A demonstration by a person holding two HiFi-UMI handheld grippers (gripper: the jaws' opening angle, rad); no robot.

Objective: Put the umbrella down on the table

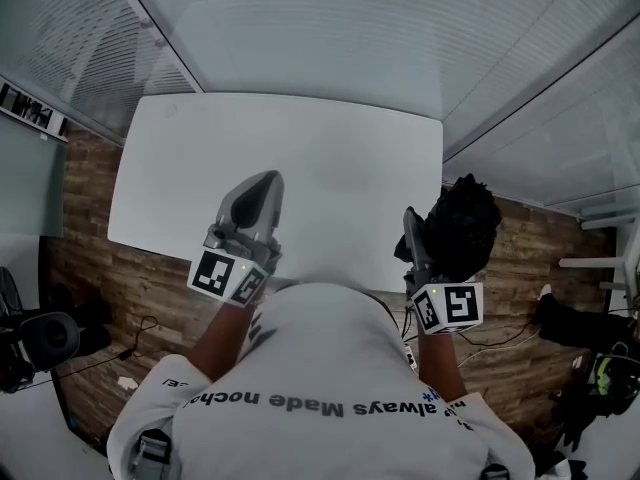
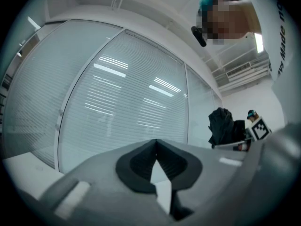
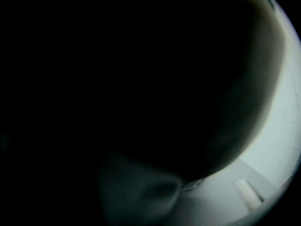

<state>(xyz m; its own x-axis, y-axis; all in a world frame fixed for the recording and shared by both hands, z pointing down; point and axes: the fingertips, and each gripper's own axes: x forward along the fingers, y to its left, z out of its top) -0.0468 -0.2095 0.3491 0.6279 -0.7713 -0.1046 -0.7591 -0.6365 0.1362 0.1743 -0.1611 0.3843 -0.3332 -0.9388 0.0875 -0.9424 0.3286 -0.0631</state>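
A black folded umbrella hangs in the air just past the right edge of the white table, bunched up and above the wooden floor. My right gripper is shut on its left side. In the right gripper view the dark umbrella fills nearly the whole picture and hides the jaws. My left gripper is over the near part of the table, shut and holding nothing. In the left gripper view its tips meet, and the umbrella shows far off to the right.
Glass walls with blinds close off the far side of the table. Wooden floor lies to its left and right. A dark office chair stands at the lower left, with cables and gear on the floor at the right.
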